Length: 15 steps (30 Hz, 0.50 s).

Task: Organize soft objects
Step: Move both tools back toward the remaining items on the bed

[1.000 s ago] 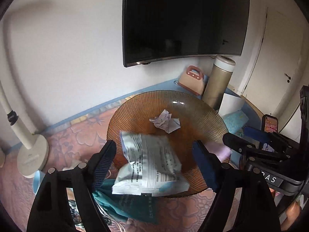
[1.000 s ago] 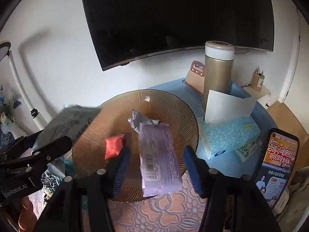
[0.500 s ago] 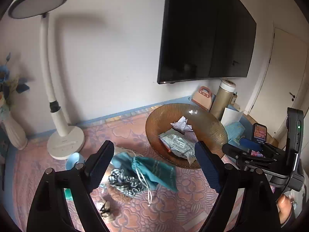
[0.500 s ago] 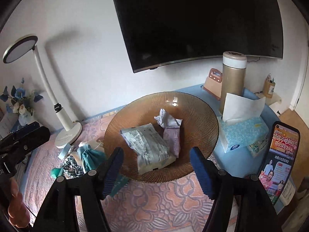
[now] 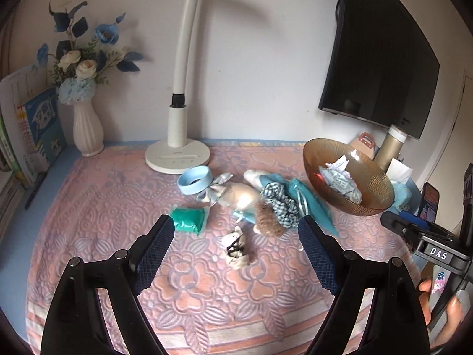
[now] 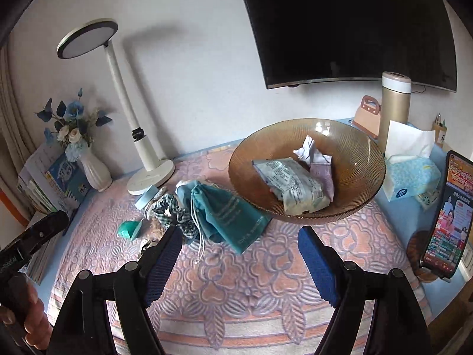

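**Amber glass bowl loaded, soft clutter left on the mat**

Pink embossed floral mat [image 6: 251, 290] covers our table. We hold the left gripper [image 5: 236, 245] with fingers apart and empty over a small cream bundle [image 5: 236, 247]. Our right gripper [image 6: 239, 254] has just been opening; nothing sits between its fingers.

The amber ribbed glass bowl [image 6: 348, 148] holds a white printed packet [image 6: 292, 183], crumpled paper and a lilac pack. Just left of it lie a teal drawstring pouch [image 6: 230, 216], a checked scrunchie [image 5: 280, 199] and a green wad [image 5: 189, 219], crowded together. A white desk lamp [image 5: 177, 153] stands behind. Open mat lies nearest us.
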{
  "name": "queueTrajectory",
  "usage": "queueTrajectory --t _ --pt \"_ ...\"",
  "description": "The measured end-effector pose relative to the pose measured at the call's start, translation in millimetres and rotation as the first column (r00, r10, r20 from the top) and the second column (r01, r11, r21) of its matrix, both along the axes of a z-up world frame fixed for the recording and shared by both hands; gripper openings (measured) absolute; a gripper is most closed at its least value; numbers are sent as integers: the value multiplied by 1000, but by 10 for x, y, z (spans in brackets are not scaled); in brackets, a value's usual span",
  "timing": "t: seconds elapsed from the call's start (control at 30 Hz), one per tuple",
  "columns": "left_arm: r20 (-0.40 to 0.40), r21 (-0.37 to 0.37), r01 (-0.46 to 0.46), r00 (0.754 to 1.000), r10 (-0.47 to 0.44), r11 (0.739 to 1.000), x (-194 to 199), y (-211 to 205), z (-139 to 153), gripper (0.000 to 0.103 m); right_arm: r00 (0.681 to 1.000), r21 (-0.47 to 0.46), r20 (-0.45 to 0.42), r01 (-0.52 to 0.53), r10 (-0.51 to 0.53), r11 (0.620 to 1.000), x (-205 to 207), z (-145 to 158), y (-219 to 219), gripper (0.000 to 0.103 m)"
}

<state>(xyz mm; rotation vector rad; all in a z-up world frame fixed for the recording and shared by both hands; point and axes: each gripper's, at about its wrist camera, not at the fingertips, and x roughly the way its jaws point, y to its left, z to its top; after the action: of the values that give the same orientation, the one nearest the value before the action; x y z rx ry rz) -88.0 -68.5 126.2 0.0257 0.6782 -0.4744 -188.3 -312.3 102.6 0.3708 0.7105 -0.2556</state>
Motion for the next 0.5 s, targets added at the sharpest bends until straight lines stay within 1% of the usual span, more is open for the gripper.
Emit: queueTrajectory --t 0.17,0.23,0.4,0.47,0.5 --pt "-54 37 -80 995 82 996 185 119 -505 85 998 -43 -27 -65 64 997 184 -306 270 79" --pt "-58 51 -101 993 104 994 243 138 -665 85 995 -70 -43 -90 88 993 267 -468 339 79" --pt "-60 60 -131 989 135 990 321 146 -929 85 987 -130 -82 -147 137 981 391 -830 476 79" --pt "-98 71 -141 984 147 988 370 140 -1025 85 981 -120 -109 -175 162 977 430 -932 497 79" --pt "-107 69 -138 984 144 988 386 140 -1028 85 977 -107 -115 -191 178 976 444 -950 497 79"
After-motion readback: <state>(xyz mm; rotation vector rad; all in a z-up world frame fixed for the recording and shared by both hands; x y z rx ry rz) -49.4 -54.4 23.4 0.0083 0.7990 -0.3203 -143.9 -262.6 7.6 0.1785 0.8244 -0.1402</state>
